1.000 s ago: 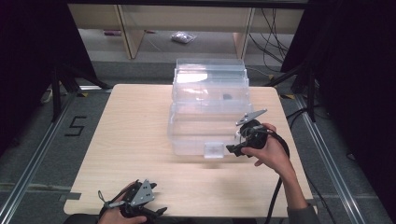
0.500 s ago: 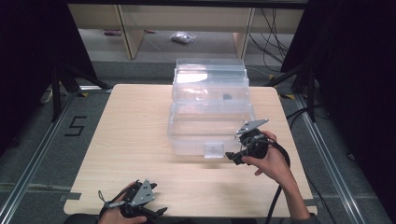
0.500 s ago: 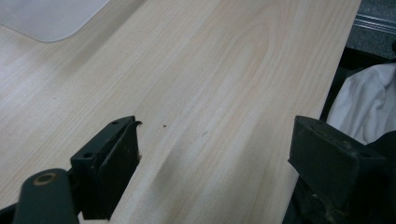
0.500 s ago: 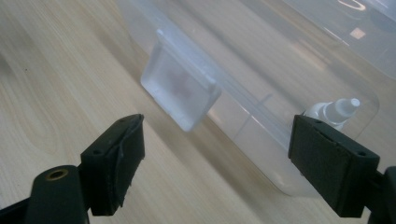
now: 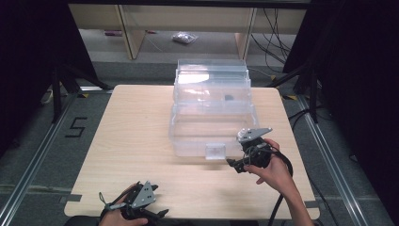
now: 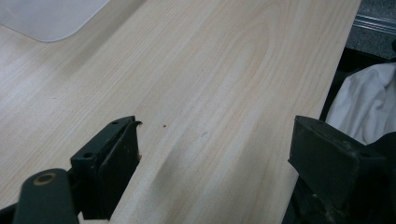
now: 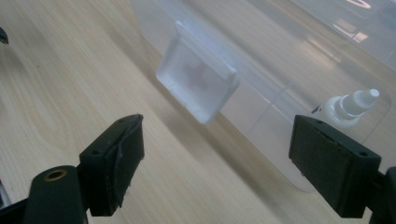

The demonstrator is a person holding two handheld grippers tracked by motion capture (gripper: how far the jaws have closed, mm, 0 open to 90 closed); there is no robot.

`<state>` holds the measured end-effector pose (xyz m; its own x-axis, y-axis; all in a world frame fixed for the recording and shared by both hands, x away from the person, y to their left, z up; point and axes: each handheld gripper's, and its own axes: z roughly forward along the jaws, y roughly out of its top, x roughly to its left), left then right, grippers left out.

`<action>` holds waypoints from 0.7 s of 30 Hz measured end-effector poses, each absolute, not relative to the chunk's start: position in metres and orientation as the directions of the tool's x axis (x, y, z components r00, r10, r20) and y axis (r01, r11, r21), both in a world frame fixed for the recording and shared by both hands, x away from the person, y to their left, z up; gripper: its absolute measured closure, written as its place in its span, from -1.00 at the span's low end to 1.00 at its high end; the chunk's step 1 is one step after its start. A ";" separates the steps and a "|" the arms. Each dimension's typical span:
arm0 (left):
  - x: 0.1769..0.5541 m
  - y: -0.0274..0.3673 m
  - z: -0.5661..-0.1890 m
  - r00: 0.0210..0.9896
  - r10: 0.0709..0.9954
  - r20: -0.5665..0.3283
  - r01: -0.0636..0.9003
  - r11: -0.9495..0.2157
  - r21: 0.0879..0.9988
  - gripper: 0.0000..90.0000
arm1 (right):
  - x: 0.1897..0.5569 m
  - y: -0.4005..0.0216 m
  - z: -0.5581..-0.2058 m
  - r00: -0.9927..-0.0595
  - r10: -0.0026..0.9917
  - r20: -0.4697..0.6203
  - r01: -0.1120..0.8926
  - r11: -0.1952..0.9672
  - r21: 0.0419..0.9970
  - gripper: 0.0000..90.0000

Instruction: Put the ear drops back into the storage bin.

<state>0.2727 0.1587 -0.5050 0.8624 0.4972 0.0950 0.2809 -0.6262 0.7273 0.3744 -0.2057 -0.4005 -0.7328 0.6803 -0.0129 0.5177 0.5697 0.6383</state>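
We take the clear box (image 5: 211, 113) as the thing in hand: it stands mid-worktop (image 5: 136, 136), lid on, with a frosted latch (image 5: 216, 151) on its near wall. The right gripper (image 5: 236, 165) hovers just beside that latch, its fingers (image 7: 114, 158) spread wide and holding nothing; in the right gripper view the latch (image 7: 198, 84) lies between and beyond them.

We judge the box light, thin-walled and stiff but springy, and its smooth plastic slippery, so a pinch on a flat wall would likely slide. The latch tab is the natural hold: a small raised flap with an edge to hook or nip. It probably snaps, so the box may skid on the smooth wood unless something braces it.

Inside, near the corner, a small white dropper bottle (image 7: 348, 109) lies against the wall; it could roll if the box jerks.

The left gripper (image 5: 157, 214) rests at the near edge of the worktop, well apart from the box, fingers (image 6: 109, 163) wide open and empty. Nothing stands between the right gripper and the latch.
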 end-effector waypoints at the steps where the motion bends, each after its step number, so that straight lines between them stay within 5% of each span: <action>1: 0.273 0.159 -0.505 0.862 0.497 0.095 0.281 -0.626 0.727 -0.66 | 0.375 -0.207 -0.402 -0.748 0.663 -0.032 0.493 0.587 0.642 -0.58; 21: 0.273 0.159 -0.505 0.867 0.487 0.107 0.267 -0.635 0.725 -0.66 | 0.358 -0.200 -0.424 -0.764 0.644 -0.048 0.462 0.597 0.656 -0.57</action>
